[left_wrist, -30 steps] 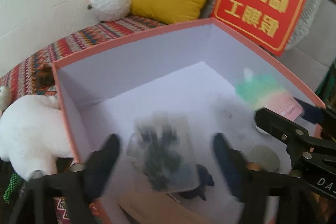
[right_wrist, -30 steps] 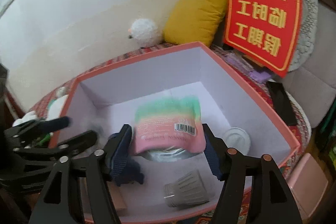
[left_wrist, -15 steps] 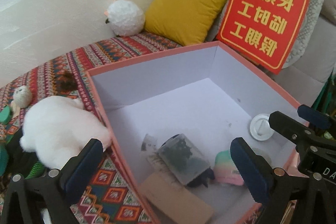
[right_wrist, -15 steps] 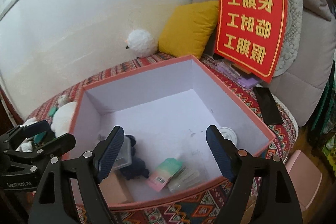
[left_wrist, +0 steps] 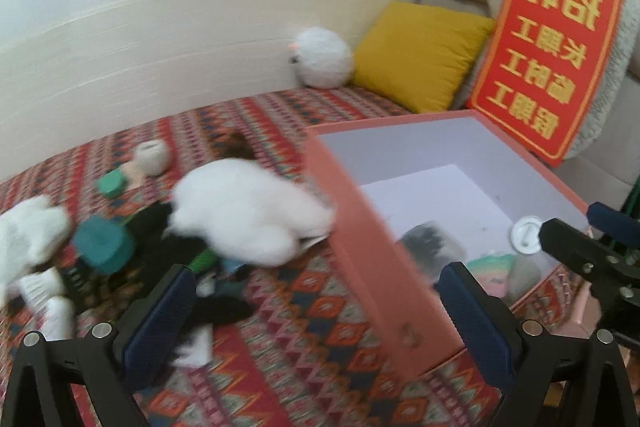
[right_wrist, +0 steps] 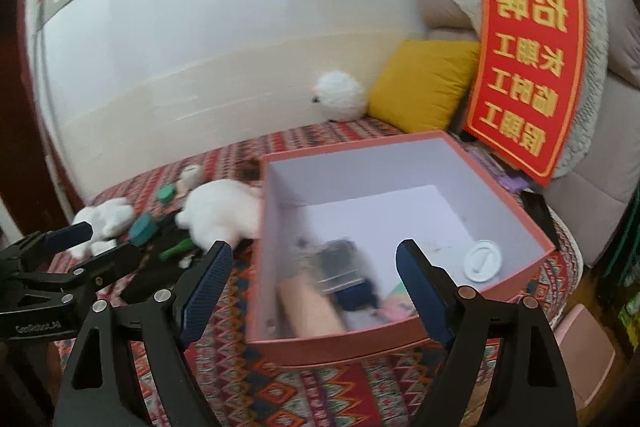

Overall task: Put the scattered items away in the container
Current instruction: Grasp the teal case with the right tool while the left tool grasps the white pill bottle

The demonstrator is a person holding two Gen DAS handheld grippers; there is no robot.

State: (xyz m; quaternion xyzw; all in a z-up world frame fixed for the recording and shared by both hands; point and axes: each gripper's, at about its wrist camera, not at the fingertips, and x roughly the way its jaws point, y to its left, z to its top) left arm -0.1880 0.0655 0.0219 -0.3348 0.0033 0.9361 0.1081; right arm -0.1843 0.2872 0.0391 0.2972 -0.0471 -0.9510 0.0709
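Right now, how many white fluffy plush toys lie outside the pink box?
3: a large white plush against the pink cardboard box, a smaller one further left, and a round one by the yellow cushion. Clutter may hide others.

Red sign (right_wrist: pixel 524 71) reads, mirrored: 招聘, 长期工, 临时工, 假期工.

The left claw (left_wrist: pixel 320 315) is held with its two blue-padded fingers (left_wrist: pixel 160 311) spread wide, and nothing is gripped between them. The right claw (right_wrist: pixel 316 291) is likewise held wide apart and empty, its fingers (right_wrist: pixel 420 295) angled forward and slightly downward. In the right wrist view the left claw (right_wrist: pixel 76 247) is seen at the left edge, level with the right one and well apart from it. No hand or sleeve is seen.
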